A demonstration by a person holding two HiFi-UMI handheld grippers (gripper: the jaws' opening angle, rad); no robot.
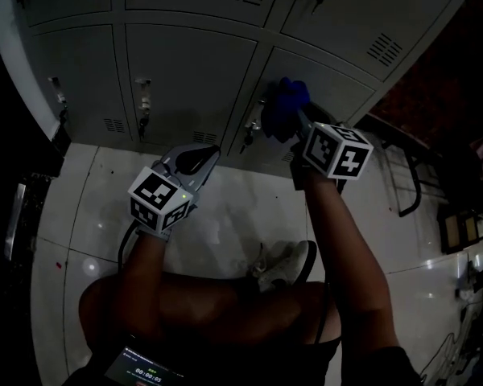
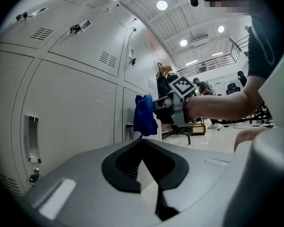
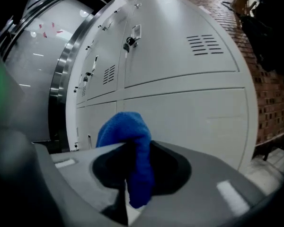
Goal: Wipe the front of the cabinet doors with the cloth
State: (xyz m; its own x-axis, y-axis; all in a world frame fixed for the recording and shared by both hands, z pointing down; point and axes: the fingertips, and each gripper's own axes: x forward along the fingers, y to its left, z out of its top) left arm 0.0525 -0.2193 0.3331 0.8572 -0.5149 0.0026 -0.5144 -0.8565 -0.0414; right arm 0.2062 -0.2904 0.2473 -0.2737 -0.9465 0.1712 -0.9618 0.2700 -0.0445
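Cloth (image 3: 126,132) clamped in right gripper (image 1: 299,129) at far cabinet door (image 1: 326,75); left gripper (image 1: 203,158) fully closed, holding nothing.

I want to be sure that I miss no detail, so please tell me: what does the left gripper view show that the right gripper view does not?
Only the left gripper view shows the right gripper from the side, its marker cube, the person's forearm and the ceiling lights. It also shows the left gripper shut on nothing. Only the right gripper view shows a brick wall and the blue cloth pinched between that gripper's jaws. Both show the cloth and the grey cabinet doors.
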